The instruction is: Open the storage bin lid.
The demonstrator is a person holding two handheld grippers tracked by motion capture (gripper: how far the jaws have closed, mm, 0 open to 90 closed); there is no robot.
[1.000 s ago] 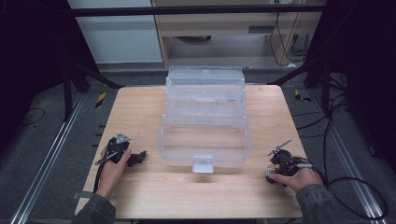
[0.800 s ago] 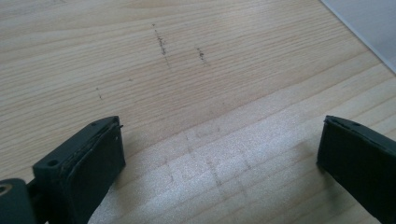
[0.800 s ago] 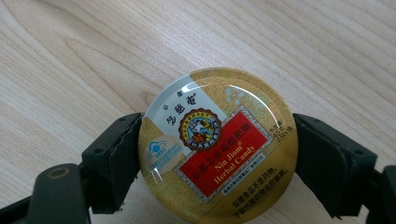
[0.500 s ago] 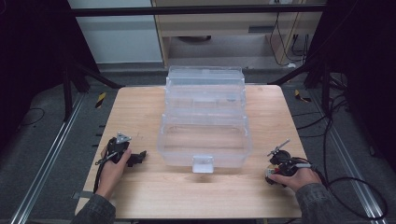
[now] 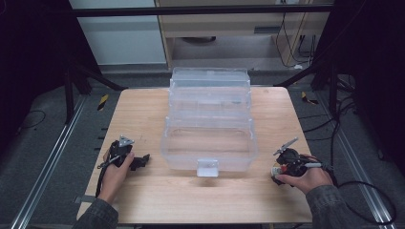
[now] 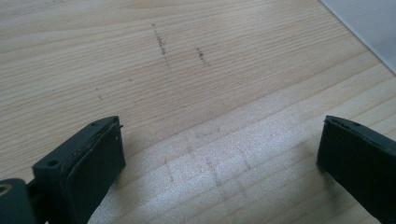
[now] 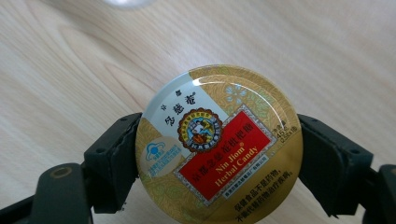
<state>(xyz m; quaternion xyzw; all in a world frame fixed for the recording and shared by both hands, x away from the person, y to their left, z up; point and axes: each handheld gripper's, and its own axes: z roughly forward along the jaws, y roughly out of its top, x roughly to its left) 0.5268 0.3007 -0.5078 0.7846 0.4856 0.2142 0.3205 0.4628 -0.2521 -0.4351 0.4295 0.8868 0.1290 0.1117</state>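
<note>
- So the right gripper is clamped on a round candy tin, one jaw on each side of its rim.
- Tin's lid is glossy gold with a red "Nin Jiom Herbal Candy" label (plus Chinese print).
- Left gripper stands wide apart over bare wooden table.
</note>
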